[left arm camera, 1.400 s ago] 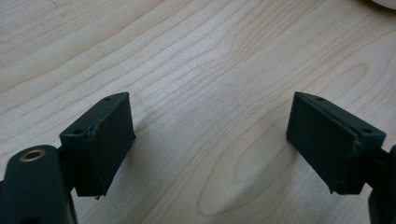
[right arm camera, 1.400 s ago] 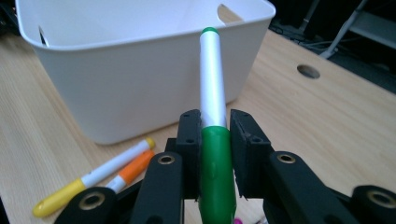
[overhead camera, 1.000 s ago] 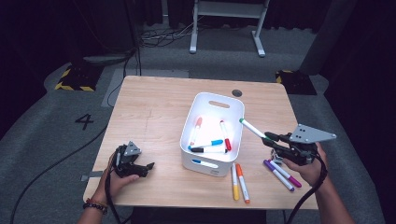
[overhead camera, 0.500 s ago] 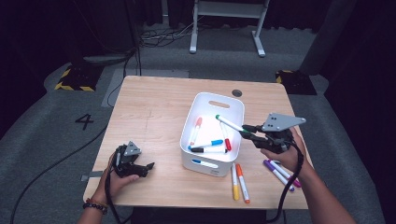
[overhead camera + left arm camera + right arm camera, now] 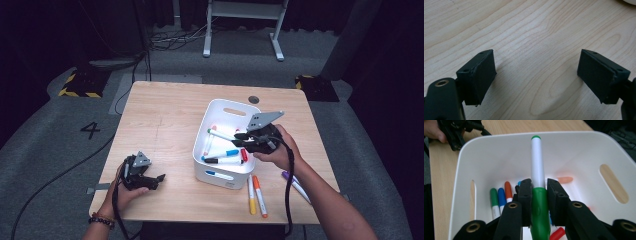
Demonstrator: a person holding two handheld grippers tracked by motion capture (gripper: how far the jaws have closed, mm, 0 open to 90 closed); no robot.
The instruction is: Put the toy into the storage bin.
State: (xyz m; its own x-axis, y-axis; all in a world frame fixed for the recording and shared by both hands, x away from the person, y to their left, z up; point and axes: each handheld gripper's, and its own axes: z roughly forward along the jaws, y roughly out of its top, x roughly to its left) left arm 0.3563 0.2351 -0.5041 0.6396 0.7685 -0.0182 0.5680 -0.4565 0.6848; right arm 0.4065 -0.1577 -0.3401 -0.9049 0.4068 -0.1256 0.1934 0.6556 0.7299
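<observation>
Green marker (image 5: 538, 195) | clamped in right gripper (image 5: 538, 192) over white bin (image 5: 216, 176) | left gripper (image 5: 536, 72) jaws wide apart, nothing between, on wooden table (image 5: 165, 115)

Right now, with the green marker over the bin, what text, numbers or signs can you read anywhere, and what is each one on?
"4": painted white on the grey floor, left of the table.
Yellow-and-black hazard stripes: a marking on the floor, no words.
Markers in the white bin, and the green marker: any print too small to read.
</observation>
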